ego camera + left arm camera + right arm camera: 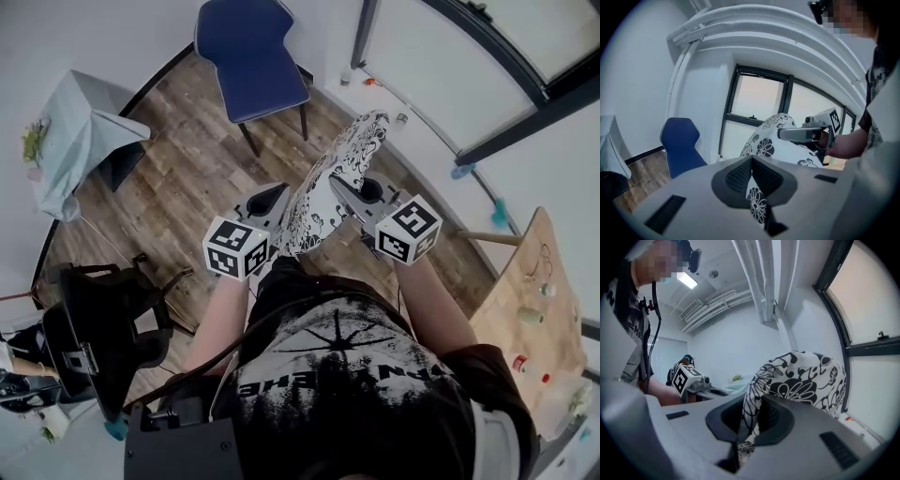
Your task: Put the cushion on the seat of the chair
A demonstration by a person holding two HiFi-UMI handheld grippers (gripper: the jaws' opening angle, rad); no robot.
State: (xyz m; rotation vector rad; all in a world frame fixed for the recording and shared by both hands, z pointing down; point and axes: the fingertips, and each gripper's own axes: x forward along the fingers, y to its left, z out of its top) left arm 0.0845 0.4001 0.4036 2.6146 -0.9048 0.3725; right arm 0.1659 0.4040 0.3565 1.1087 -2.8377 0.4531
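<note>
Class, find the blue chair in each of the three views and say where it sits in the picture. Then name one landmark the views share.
Head view: the blue chair stands at top centre.
Left gripper view: on the left side, just below mid-height.
Right gripper view: not in it.
Shared landmark: the patterned cushion, in all three views.

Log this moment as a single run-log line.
left gripper: shut on cushion | right gripper: shut on cushion | cushion: held up on edge between both | blue chair: ahead, nothing on it | step: placing not yet done
</note>
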